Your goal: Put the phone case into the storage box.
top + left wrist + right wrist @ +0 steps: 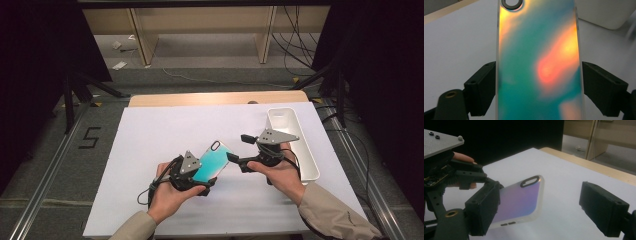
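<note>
Your phone case (212, 161) reads teal from the high view, with a clear frosted rim. Along your left gripper (200, 184) it shimmers: teal ground, orange-red blotches, a yellow flare by the black-ringed camera cutout (511, 3). From your right gripper (239, 147) the same case turns pale violet-pink with a milky white edge. Both grippers show matte black jaws and speckled grey top plates. Under the case you've got a plain white sheet (150, 150); right of the case, a white tray (305, 155). Your sleeves (335, 212) are beige.
</note>
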Action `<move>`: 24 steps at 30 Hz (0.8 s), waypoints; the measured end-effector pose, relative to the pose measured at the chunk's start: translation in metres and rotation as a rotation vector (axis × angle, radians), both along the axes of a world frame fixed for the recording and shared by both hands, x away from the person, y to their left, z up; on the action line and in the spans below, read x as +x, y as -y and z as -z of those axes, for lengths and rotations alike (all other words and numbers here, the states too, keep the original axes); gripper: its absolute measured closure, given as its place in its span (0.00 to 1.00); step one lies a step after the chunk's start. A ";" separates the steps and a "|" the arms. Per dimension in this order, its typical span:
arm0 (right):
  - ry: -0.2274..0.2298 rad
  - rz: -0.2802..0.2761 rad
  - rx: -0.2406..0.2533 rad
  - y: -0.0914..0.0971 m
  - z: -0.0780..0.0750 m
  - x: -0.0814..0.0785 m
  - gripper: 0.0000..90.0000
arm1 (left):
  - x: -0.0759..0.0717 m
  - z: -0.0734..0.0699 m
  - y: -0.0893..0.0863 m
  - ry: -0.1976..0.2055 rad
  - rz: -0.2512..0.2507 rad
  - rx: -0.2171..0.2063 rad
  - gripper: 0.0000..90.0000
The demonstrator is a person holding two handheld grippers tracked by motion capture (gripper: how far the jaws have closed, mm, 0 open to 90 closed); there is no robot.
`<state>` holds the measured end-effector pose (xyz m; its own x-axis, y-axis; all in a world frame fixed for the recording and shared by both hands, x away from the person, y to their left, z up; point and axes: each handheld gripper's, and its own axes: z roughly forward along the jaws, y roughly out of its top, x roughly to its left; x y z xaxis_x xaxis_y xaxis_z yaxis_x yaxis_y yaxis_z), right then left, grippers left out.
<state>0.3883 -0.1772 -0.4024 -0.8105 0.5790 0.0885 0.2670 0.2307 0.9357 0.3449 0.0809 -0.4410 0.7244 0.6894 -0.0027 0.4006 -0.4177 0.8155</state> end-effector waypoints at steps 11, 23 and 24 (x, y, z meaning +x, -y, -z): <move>-0.014 0.000 -0.018 -0.008 0.007 0.003 0.20 | -0.002 0.002 0.008 0.003 0.019 0.005 0.19; -0.022 0.016 -0.019 -0.011 0.011 0.010 0.22 | -0.004 0.003 0.014 0.007 0.034 0.005 0.19; -0.022 0.016 -0.020 -0.011 0.011 0.010 0.22 | -0.004 0.003 0.015 0.009 0.035 0.004 0.19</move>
